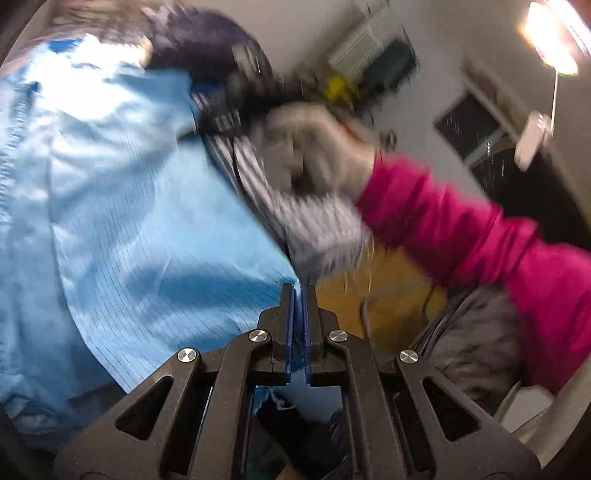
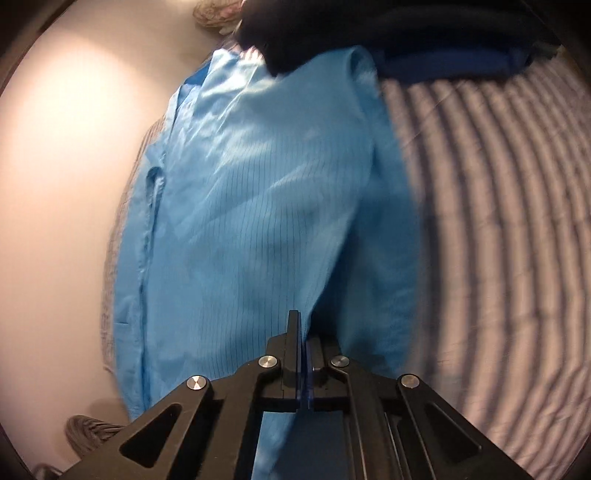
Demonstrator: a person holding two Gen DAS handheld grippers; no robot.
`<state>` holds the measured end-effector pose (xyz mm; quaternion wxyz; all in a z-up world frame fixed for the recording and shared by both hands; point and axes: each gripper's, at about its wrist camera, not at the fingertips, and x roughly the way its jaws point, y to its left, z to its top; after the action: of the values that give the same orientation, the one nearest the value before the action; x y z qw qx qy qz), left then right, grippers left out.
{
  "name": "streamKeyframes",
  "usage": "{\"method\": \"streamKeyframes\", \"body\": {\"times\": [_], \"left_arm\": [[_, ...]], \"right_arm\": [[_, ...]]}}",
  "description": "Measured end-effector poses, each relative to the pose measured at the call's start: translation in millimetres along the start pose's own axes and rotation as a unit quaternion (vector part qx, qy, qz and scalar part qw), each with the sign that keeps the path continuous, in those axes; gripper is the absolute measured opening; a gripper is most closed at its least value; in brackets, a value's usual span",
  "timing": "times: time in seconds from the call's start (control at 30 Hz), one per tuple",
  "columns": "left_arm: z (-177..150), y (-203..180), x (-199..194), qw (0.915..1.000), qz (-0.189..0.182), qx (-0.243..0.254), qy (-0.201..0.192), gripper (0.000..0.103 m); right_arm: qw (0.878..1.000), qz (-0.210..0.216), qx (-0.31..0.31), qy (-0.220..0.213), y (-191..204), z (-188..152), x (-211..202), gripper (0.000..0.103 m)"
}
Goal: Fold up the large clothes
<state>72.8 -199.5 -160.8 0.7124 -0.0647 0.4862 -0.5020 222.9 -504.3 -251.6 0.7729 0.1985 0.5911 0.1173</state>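
Across the striped bed sheet lies my light blue coat, spread long with its zip edge toward the left side, near the bare floor. I take it as the garment to fold. My right gripper sits at its near hem with the jaws pressed together on a pinch of the blue cloth, which runs up taut from the tips; I judge that pinch is there to lift the hem for a fold. My left gripper is clamped tight too, and blue fabric shows between its pads, so it holds the coat's other edge; two holds keep the wide cloth from sagging. From the left camera the coat fills the left half, blurred. Just to the right, a gloved hand in a pink sleeve grips the other handle. Farther off, dark clothes are piled at the far end of the bed, and a lamp glares on the wall.
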Motion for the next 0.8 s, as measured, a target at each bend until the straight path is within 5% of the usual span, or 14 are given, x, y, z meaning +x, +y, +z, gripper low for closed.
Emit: {"method": "streamKeyframes", "body": {"times": [0.13,0.27,0.33,0.4,0.47,0.63,0.7,0.8], "left_arm": [[-12.6,-6.2,51.1,0.996,0.035,0.047,0.067,0.002],[-19.8,-5.2,73.7,0.9918,0.038,0.034,0.117,0.002],[-19.7,-9.3,64.7,0.9918,0.027,0.038,0.119,0.002],[-16.4,-12.3,44.2,0.9934,0.029,0.042,0.103,0.02],[-8.8,-1.8,13.9,0.9973,0.036,0.019,0.061,0.043],[24.1,56.7,-32.3,0.9931,0.095,-0.063,-0.028,0.046],[42.1,77.3,-37.9,0.989,0.106,-0.089,-0.053,0.046],[77.9,90.2,-30.4,0.9881,0.112,-0.076,-0.073,0.046]], "right_arm": [[1.0,-0.02,0.011,-0.017,-14.1,3.9,2.0,0.0],[0.998,-0.035,-0.014,-0.046,-10.8,11.9,2.8,0.0],[0.998,-0.033,-0.033,-0.046,-7.1,14.4,-3.5,0.017],[0.999,0.005,-0.005,-0.042,-14.8,13.1,-8.7,0.036],[0.999,0.032,0.022,-0.035,-25.1,7.2,-12.4,0.036],[0.995,0.09,0.043,-0.01,-32.0,-22.8,-15.6,0.037],[0.996,0.085,0.034,-0.003,-23.9,-31.4,-11.9,0.035],[0.999,0.032,-0.009,0.004,-7.8,-37.6,-4.1,0.015]]}}
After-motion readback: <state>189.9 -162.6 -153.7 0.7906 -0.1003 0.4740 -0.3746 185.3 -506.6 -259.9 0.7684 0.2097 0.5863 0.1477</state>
